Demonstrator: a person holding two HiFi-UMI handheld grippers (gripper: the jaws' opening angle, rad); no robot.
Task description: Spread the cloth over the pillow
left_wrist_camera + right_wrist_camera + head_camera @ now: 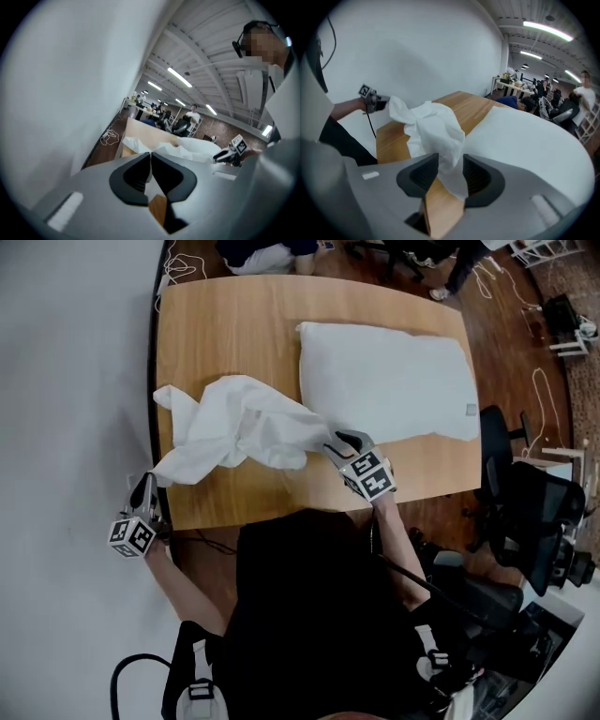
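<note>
- While the head view looks steeply down on a wooden table, a white pillow lies flat and uncovered across its far right part. The white cloth sits crumpled on the near left part, just beside the pillow's left edge
- One cloth corner runs off the table's near left corner to the left gripper. The right gripper meets the cloth's other end by the near edge, at the pillow's near left corner
- Left gripper view: the jaws are together, with a thin sliver of white cloth pinched between them
- Right gripper view: the jaws stand apart, and a bunched fold of cloth hangs loose between them, not squeezed
- Risk: with the right jaws unclosed, a lift would likely leave that end behind, so the cloth would drag from one corner. The left pinch looks shallow and could slip under a tug. The twisted bundle may land folded, or nudge the pillow
- Writing: none readable. Each gripper's cube carries black-and-white square markers, and a small grey tag at the pillow's right end is too small to read
</note>
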